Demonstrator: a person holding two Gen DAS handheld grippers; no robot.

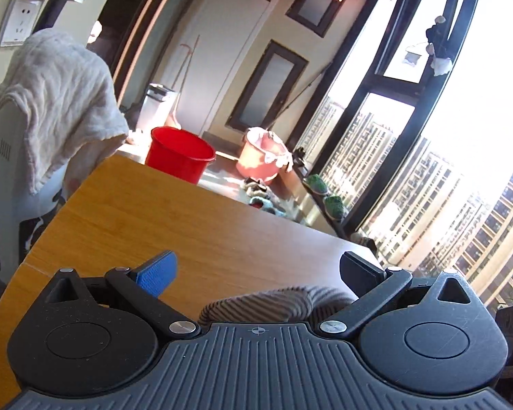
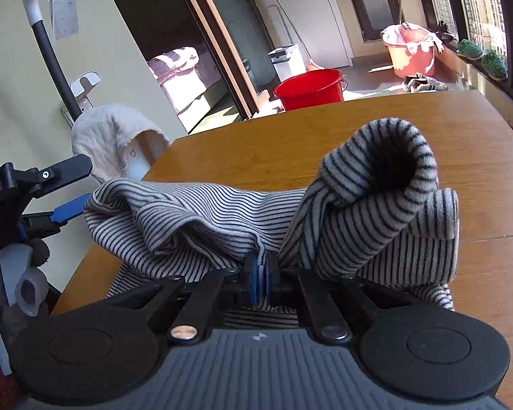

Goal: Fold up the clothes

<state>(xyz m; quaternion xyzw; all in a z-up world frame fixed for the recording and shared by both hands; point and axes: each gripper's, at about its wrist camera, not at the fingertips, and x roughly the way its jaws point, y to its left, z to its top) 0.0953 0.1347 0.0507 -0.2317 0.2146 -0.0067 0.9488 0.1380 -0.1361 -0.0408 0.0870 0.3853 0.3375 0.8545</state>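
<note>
Striped garment (image 2: 242, 218) pinched between right gripper (image 2: 260, 275) fingers; left gripper (image 1: 258, 270) fingers wide, cloth just beneath.

Grey knit garment (image 2: 222, 218) with thin black stripes, on a honey-brown wooden table (image 2: 256, 150); blue pads on black gripper fingers (image 1: 157, 273); glossy red plastic bucket (image 2: 309, 90); salmon-pink plastic tub (image 2: 410, 58); cream crinkled towel (image 1: 58, 95).
</note>
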